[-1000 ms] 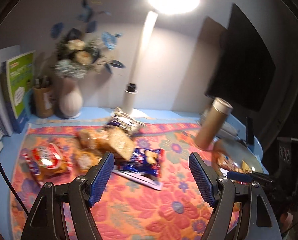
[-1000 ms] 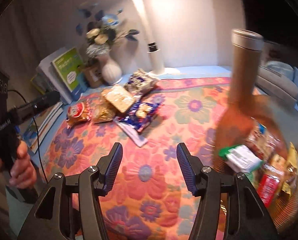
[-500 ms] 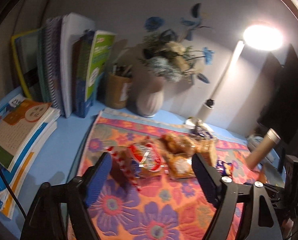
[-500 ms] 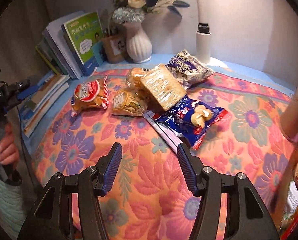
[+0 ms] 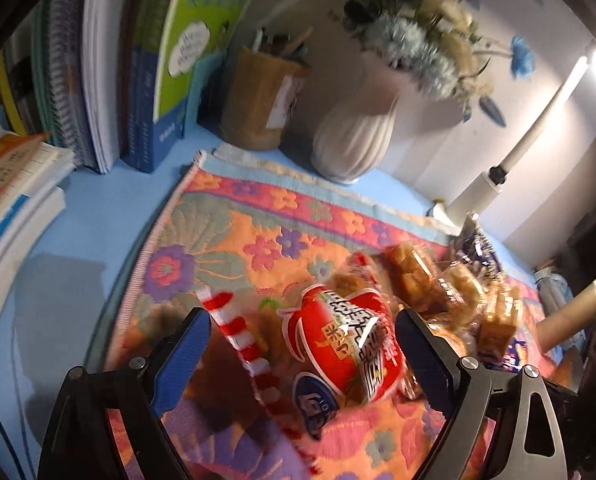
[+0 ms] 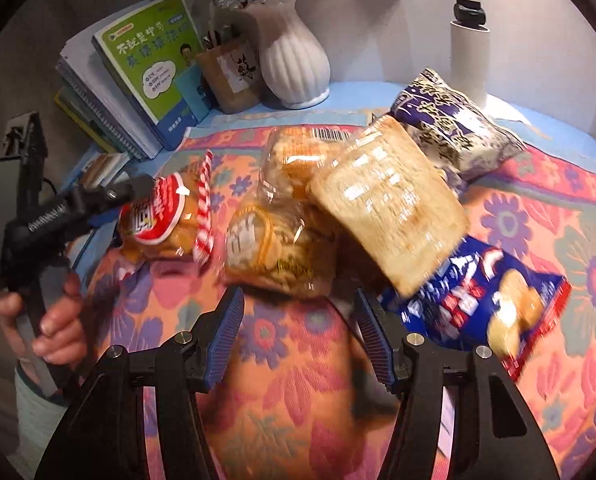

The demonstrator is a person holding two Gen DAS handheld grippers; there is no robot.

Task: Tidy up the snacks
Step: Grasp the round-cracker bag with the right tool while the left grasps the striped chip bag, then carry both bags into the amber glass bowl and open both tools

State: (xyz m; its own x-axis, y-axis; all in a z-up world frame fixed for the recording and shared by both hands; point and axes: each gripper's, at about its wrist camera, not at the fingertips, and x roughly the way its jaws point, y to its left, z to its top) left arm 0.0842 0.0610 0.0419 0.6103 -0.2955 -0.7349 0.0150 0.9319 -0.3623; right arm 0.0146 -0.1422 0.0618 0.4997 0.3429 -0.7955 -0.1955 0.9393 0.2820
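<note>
Several snack bags lie in a pile on a floral cloth [image 6: 290, 400]. My left gripper [image 5: 302, 360] is low over the red-labelled bag [image 5: 342, 344]. Its jaws are opening, and the bag lies between them with no pad pressing on it. The right wrist view shows that left gripper [image 6: 126, 200] at the red-labelled bag [image 6: 166, 216], with a hand [image 6: 54, 320] holding it. My right gripper [image 6: 300, 320] stands open and empty just short of a yellow cracker bag [image 6: 278, 248]. Beyond that are a wrapped bread slice [image 6: 386, 208], a blue bag [image 6: 490, 312] and a purple bag [image 6: 454, 120].
Upright books [image 5: 138, 60], a book stack [image 5: 14, 184], a brown pen holder [image 5: 258, 100] and a white vase of flowers [image 5: 354, 136] line the back left. A lamp post [image 6: 468, 52] stands at the back. A tan bottle [image 5: 574, 312] is at the right edge.
Both grippers have swung left and dropped toward the snack pile. The left jaws have spread wider and now straddle the red-labelled bag. The right gripper's gap is unchanged.
</note>
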